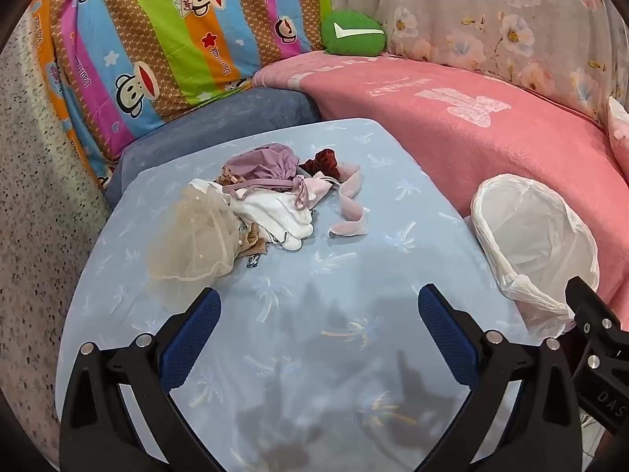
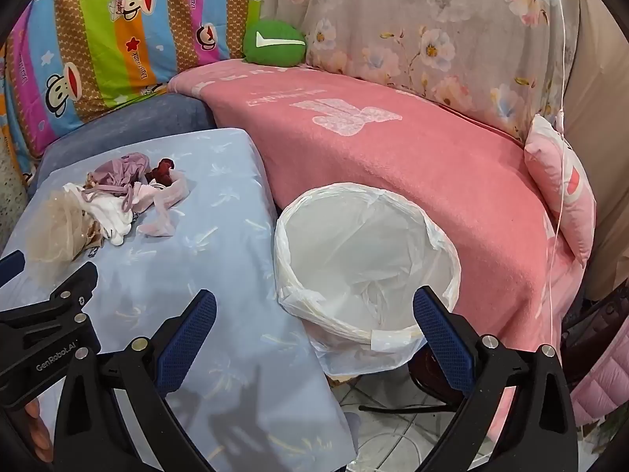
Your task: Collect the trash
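A pile of trash point(image 1: 251, 204) lies on the blue palm-print table point(image 1: 298, 314): a beige tulle piece point(image 1: 192, 236), white gloves point(image 1: 275, 212), a purple drawstring pouch point(image 1: 263, 165), a dark red scrunchie point(image 1: 322, 161) and pink scraps point(image 1: 350, 220). The pile also shows in the right wrist view point(image 2: 114, 200). A bin lined with a white bag point(image 2: 365, 263) stands to the right of the table; it also shows in the left wrist view point(image 1: 534, 244). My left gripper point(image 1: 318, 322) is open and empty above the table's near part. My right gripper point(image 2: 314, 322) is open and empty over the bin's near rim.
A sofa with a pink blanket point(image 2: 393, 149) curves behind the table and bin. A striped monkey-print cushion point(image 1: 157, 39), a green round cushion point(image 1: 352, 33) and a floral cover point(image 2: 412, 31) line the back. A pink pillow point(image 2: 562, 181) sits right. Tiled floor point(image 2: 377, 405) lies below the bin.
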`<move>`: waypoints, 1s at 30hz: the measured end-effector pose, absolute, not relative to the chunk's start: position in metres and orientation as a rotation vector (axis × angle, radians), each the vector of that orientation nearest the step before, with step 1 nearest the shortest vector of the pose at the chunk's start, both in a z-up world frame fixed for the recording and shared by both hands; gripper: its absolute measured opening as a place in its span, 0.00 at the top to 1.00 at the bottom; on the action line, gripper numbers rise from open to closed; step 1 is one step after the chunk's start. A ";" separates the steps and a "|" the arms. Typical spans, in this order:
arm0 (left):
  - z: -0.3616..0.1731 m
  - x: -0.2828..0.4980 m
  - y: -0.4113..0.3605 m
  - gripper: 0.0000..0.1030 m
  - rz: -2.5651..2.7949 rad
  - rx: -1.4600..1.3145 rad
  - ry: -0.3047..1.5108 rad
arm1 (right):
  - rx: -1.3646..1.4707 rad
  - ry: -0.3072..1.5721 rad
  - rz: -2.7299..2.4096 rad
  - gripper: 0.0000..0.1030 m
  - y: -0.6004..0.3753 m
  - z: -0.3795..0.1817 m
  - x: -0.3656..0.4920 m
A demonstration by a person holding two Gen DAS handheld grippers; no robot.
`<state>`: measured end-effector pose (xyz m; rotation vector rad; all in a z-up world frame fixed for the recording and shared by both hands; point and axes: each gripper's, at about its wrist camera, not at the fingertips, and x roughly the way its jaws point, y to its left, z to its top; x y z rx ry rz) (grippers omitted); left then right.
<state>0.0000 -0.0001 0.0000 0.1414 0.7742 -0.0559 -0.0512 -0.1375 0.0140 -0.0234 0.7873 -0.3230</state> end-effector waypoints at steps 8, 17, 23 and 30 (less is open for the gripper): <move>0.001 0.000 0.001 0.07 -0.052 0.137 0.777 | -0.023 0.779 -0.323 0.06 -0.137 0.015 -0.053; 0.005 -0.002 0.000 0.07 -0.056 0.133 0.774 | -0.021 0.775 -0.322 0.06 -0.139 0.019 -0.052; 0.006 -0.003 0.002 0.07 -0.054 0.132 0.774 | -0.027 0.771 -0.322 0.06 -0.137 0.020 -0.053; 0.004 -0.001 0.002 0.07 -0.056 0.129 0.775 | -0.033 0.770 -0.324 0.06 -0.137 0.023 -0.054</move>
